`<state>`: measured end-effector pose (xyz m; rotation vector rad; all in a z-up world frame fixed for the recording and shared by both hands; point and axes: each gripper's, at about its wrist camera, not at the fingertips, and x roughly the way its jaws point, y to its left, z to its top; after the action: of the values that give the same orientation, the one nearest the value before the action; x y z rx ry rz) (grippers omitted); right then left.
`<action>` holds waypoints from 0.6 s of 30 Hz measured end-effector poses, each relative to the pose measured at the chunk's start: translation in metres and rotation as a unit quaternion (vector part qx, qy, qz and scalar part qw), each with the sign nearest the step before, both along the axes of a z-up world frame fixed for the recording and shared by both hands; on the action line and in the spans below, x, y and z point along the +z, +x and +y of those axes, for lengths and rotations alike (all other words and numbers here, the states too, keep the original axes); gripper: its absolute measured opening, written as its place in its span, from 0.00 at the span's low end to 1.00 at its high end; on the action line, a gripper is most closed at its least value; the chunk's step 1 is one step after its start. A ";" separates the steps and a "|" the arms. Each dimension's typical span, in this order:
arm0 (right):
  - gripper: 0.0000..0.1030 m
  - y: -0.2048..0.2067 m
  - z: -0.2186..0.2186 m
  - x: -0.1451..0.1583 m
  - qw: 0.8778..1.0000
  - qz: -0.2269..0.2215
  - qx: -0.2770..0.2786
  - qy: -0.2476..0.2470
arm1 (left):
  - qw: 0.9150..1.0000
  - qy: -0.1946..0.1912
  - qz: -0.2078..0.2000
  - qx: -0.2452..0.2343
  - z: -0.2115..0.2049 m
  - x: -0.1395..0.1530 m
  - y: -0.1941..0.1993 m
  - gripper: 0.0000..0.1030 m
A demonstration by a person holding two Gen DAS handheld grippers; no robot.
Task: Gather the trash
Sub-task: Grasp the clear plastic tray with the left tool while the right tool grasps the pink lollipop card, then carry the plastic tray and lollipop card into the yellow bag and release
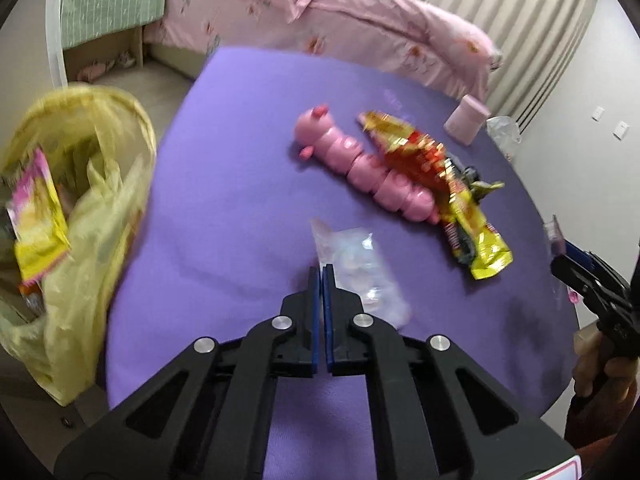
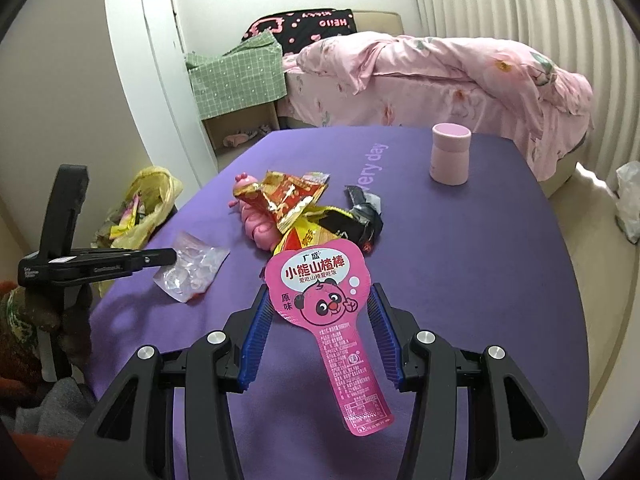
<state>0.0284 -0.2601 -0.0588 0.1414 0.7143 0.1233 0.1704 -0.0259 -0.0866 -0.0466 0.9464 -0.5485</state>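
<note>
My left gripper [image 1: 321, 270] is shut and empty, just left of a clear plastic wrapper [image 1: 356, 270] lying on the purple table [image 1: 224, 200]. The right wrist view shows that gripper [image 2: 170, 257] beside the same wrapper [image 2: 192, 272]. My right gripper [image 2: 318, 300] is open, with a pink lollipop-shaped wrapper [image 2: 332, 320] lying flat between its fingers. A red and yellow snack wrapper [image 1: 432, 176] lies against a pink caterpillar toy [image 1: 360, 164], with a dark wrapper [image 2: 364, 216] next to them. A yellow trash bag [image 1: 80, 208] with wrappers inside hangs off the table's left side.
A pink cylindrical cup [image 2: 450, 154] stands at the far right of the table. A bed with a pink quilt [image 2: 440, 76] lies behind the table. A white plastic bag [image 2: 630, 200] lies on the floor at right. A green checked cloth [image 2: 236, 76] covers a box.
</note>
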 end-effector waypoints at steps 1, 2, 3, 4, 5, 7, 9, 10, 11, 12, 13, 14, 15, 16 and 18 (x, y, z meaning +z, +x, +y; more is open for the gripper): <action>0.44 0.000 -0.001 0.002 1.000 -0.002 0.000 0.004 | 1.000 0.000 -0.011 -0.002 0.003 0.006 -0.004 0.01; 0.44 0.000 -0.001 0.003 1.000 -0.003 0.000 0.007 | 1.000 0.001 -0.020 -0.003 0.004 0.010 -0.008 0.01; 0.44 0.000 -0.001 0.005 1.000 -0.005 0.000 0.008 | 0.999 0.001 -0.032 -0.004 0.005 0.017 -0.010 0.01; 0.44 0.001 -0.001 0.008 1.000 -0.007 0.001 0.008 | 0.999 0.002 -0.044 -0.005 0.006 0.024 -0.013 0.01; 0.44 0.001 0.000 0.010 1.000 -0.010 0.002 0.008 | 0.999 0.002 -0.051 -0.006 0.006 0.027 -0.015 0.01; 0.44 0.003 0.005 0.016 1.000 -0.016 0.008 0.004 | 0.997 0.003 -0.071 -0.008 0.008 0.038 -0.019 0.01; 0.44 0.003 0.011 0.022 1.000 -0.023 0.016 -0.002 | 0.996 0.001 -0.089 -0.009 0.011 0.049 -0.024 0.01; 0.44 0.004 0.014 0.025 0.999 -0.026 0.019 -0.005 | 0.995 0.000 -0.095 -0.009 0.012 0.052 -0.025 0.01; 0.44 0.005 0.018 0.027 0.999 -0.029 0.023 -0.007 | 0.995 -0.002 -0.103 -0.008 0.016 0.056 -0.028 0.01; 0.44 0.006 0.022 0.031 0.999 -0.033 0.028 -0.010 | 0.994 -0.004 -0.112 -0.006 0.019 0.062 -0.031 0.01; 0.44 0.007 0.026 0.034 0.999 -0.036 0.031 -0.012 | 0.993 -0.005 -0.120 -0.003 0.021 0.068 -0.032 0.01; 0.44 0.008 0.029 0.038 0.998 -0.040 0.036 -0.015 | 0.992 -0.007 -0.128 0.001 0.025 0.072 -0.033 0.01; 0.44 0.009 0.034 0.042 0.998 -0.045 0.042 -0.018 | 0.991 -0.009 -0.135 0.007 0.031 0.077 -0.033 0.01; 0.44 0.011 0.039 0.046 0.997 -0.050 0.047 -0.021 | 0.990 -0.010 -0.140 0.014 0.034 0.080 -0.032 0.01; 0.44 0.015 0.050 0.054 0.996 -0.060 0.060 -0.027 | 0.988 -0.012 -0.147 0.033 0.050 0.085 -0.030 0.01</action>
<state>0.0435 -0.2102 -0.0044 0.0377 0.6059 0.2254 0.1399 0.0243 -0.0015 -0.0171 0.6480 -0.4900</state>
